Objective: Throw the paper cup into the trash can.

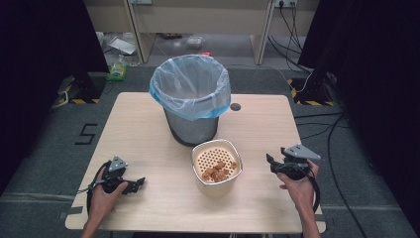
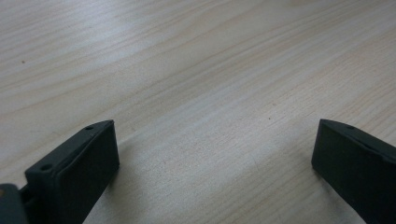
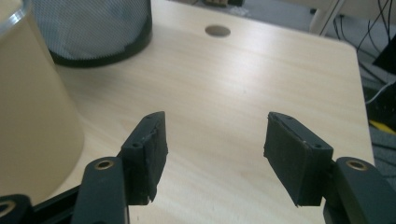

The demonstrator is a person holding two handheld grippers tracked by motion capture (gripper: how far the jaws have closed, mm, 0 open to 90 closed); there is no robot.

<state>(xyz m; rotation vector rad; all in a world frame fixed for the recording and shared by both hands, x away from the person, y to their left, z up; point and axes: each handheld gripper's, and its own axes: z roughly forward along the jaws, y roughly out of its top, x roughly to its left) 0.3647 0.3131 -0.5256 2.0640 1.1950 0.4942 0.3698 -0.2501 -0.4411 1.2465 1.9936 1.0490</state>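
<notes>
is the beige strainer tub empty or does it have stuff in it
Not empty: the beige tub holds a small heap of brownish scraps on its perforated insert, covering only part of it.

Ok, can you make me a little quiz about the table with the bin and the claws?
1. True or false: the trash bin has a blue bag in it.
2. What lies in the cream strainer tub? A) brown food bits B) spoons C) water
3. Which claw is nearer the tub, the left claw or the right claw?

Key: 1 true. 2 A. 3 the right claw; it is open with only bare table between its jaws, and the left claw is open too.
</notes>
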